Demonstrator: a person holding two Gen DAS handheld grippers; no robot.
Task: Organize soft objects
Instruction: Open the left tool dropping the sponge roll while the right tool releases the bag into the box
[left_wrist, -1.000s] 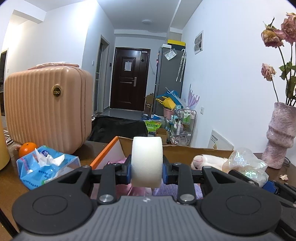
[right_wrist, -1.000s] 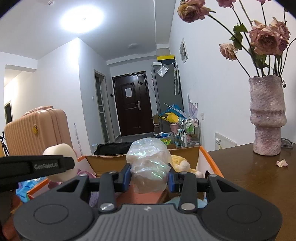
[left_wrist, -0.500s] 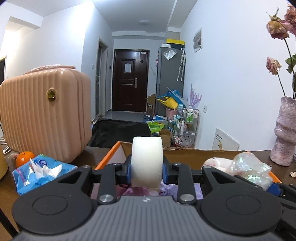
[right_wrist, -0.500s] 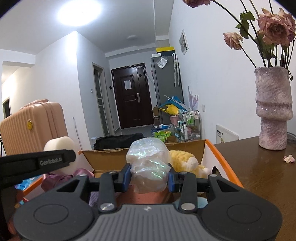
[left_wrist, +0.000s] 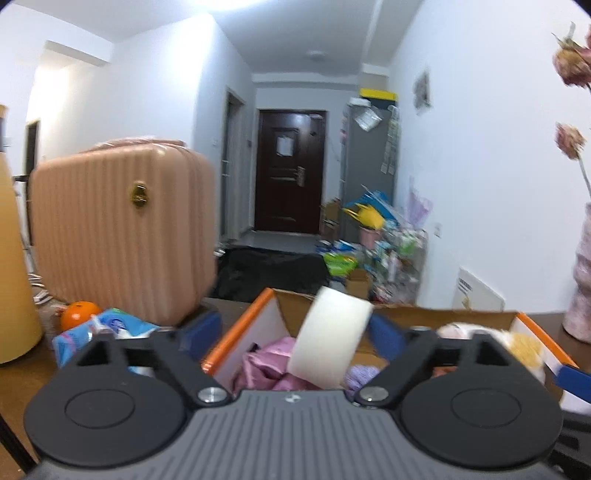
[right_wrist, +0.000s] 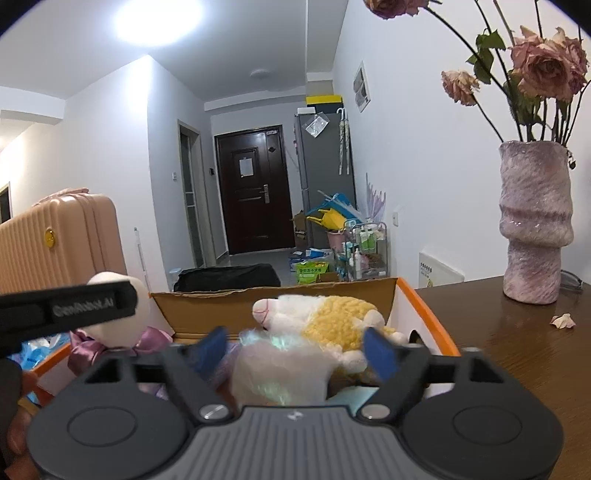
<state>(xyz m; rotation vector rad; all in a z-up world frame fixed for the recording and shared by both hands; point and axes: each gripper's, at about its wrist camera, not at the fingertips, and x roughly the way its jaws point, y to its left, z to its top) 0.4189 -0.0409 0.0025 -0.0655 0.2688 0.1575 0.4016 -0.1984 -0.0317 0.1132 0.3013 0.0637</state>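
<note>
A pink suitcase (left_wrist: 122, 232), an orange (left_wrist: 79, 319) and a blue tissue pack (left_wrist: 107, 332) are sitting left of the cardboard box (left_wrist: 236, 332); a vase (right_wrist: 535, 225) is standing on the table to its right. A plush sheep (right_wrist: 332, 317) is lying in the box. Left gripper (left_wrist: 293, 330) — jaws have just been opening, now standing wide, the white sponge (left_wrist: 330, 341) tilting between them, touching neither pad. Right gripper (right_wrist: 295, 349) — also just opening wide, the iridescent wad (right_wrist: 282, 369) sitting loose between them over the box.
</note>
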